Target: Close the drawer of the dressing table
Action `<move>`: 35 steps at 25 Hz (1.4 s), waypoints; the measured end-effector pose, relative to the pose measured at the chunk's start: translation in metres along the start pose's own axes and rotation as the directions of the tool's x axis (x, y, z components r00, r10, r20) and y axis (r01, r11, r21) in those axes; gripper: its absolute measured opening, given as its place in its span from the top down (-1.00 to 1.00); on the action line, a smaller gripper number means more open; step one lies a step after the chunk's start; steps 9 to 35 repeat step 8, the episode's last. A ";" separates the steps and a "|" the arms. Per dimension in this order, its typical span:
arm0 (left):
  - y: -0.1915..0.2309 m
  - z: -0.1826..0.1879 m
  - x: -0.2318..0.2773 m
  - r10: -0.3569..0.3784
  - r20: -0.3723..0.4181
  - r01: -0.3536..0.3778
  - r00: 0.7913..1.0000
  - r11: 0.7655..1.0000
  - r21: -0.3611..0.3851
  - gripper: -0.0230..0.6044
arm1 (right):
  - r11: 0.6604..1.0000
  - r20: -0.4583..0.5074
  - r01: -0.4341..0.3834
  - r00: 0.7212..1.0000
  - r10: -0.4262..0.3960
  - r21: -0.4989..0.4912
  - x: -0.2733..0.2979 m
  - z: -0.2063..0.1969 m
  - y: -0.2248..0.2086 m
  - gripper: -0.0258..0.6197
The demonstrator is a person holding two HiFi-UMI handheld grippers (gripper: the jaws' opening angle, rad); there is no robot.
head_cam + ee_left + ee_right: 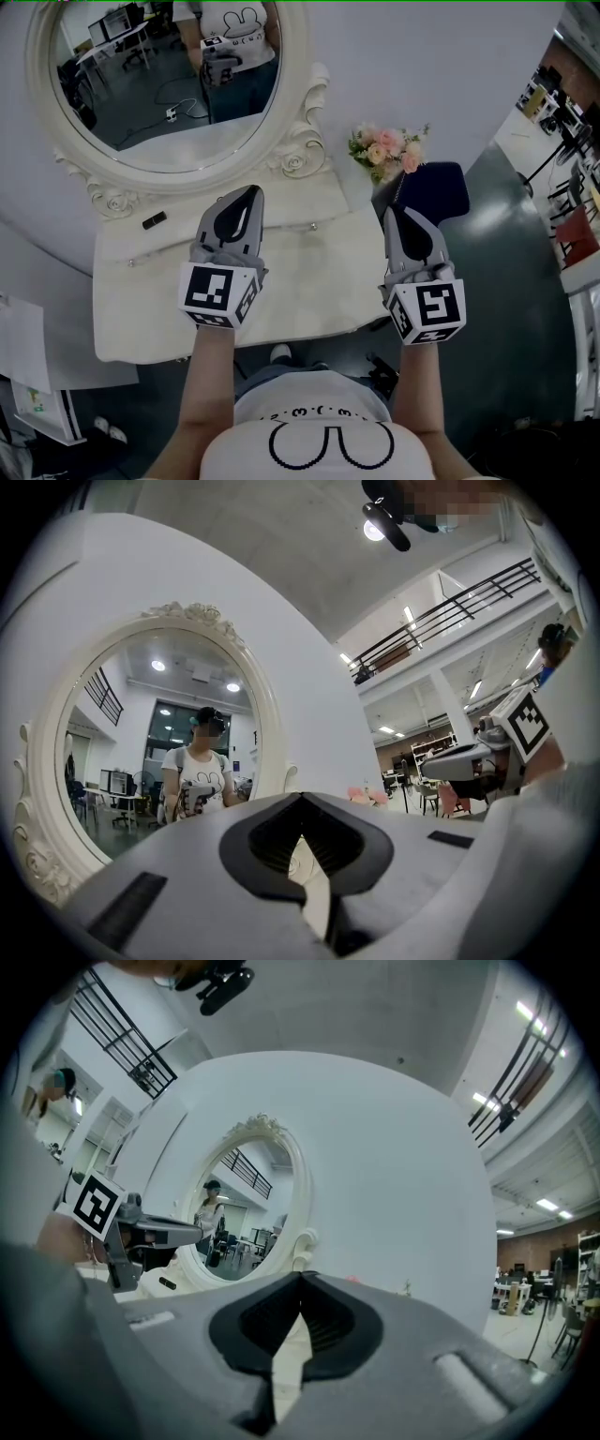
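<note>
The white dressing table (281,309) stands under an oval mirror (169,75). Below the mirror's base runs a drawer front (225,246) with two small knobs; it looks flush, and I see no gap from above. My left gripper (251,191) hangs over the table's middle, shut and empty, pointing at the mirror. My right gripper (392,213) is level with it over the table's right end, also shut and empty. In the left gripper view the left gripper (302,797) has its jaws meeting, and so does the right gripper (302,1277) in the right gripper view.
A bunch of pink flowers (386,152) stands at the table's back right corner, and a dark blue stool (441,192) is beside it. On the left of the table lies a small black object (154,220). Papers (28,366) lie on the floor at the left.
</note>
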State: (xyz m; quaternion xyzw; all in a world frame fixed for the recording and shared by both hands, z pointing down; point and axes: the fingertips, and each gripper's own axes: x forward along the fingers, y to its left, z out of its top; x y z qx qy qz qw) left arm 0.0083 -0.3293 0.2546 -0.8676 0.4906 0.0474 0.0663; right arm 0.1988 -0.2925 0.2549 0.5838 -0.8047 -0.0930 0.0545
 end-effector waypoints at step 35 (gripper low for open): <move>0.001 0.001 0.001 -0.002 0.006 0.002 1.000 1.000 0.006 0.94 | 1.000 0.001 -0.005 1.000 0.005 0.000 0.003 0.000 0.001 0.92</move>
